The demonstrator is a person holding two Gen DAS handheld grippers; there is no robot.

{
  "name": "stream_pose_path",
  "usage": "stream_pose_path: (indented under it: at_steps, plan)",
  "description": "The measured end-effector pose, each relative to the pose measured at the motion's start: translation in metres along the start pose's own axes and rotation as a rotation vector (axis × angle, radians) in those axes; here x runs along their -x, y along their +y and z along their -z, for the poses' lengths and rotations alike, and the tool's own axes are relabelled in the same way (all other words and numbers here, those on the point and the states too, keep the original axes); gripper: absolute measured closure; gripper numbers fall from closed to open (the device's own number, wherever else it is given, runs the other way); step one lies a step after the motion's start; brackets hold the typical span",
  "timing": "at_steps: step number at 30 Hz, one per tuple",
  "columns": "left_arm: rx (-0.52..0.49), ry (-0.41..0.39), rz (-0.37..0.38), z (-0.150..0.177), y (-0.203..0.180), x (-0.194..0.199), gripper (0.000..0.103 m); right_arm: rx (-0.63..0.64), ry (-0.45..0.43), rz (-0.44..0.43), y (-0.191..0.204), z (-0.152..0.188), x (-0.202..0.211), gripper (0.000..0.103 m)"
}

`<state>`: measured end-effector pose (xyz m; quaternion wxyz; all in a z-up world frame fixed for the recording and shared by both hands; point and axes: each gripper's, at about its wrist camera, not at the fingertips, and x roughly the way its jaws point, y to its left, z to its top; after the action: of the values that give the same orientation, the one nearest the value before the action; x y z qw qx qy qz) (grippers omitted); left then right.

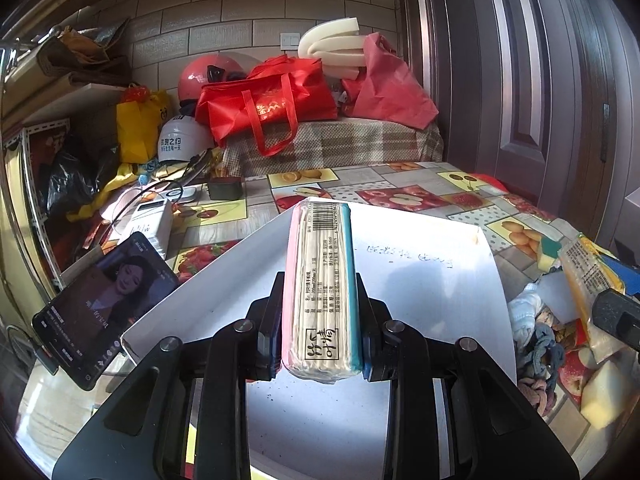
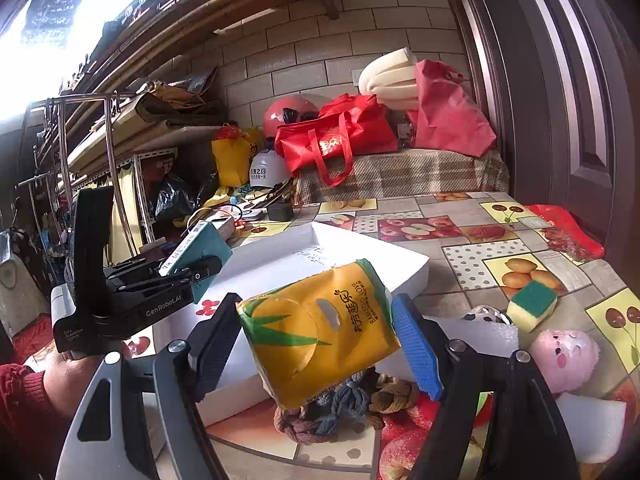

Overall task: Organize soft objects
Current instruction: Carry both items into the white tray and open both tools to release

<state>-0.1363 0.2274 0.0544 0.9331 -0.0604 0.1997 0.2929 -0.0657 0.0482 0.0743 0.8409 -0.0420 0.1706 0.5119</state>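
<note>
slim tissue pack (image 1: 319,292) is clamped in left gripper (image 1: 319,336) above white tray (image 1: 432,280); yellow tissue pack (image 2: 320,328) is clamped in right gripper (image 2: 320,344).

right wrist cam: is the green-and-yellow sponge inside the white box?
No, the sponge lies on the fruit-print tablecloth, well to the right of the white box.

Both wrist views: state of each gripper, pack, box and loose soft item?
Left gripper: shut on pink-and-teal tissue pack.
Right gripper: shut on yellow tissue pack, tilted.
White shallow box: open, empty.
Yellow-green sponge: lying on table.
Pink plush toy: lying on table.
</note>
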Motion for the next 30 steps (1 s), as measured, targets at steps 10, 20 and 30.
stream_pose_path:
  at_steps: [10,20,30]
  plan:
    - [0.061,0.021,-0.032,-0.009,0.019,-0.021,0.075,-0.007,0.05,0.038,0.022,-0.01,-0.06,0.026]
    - [0.127,0.058,-0.081,-0.01,0.032,-0.031,0.069,-0.054,0.194,0.074,0.02,-0.013,-0.103,0.022]
    - [0.132,0.026,-0.126,-0.01,0.034,-0.026,0.0,-0.047,0.173,0.117,0.026,-0.015,-0.099,0.014]
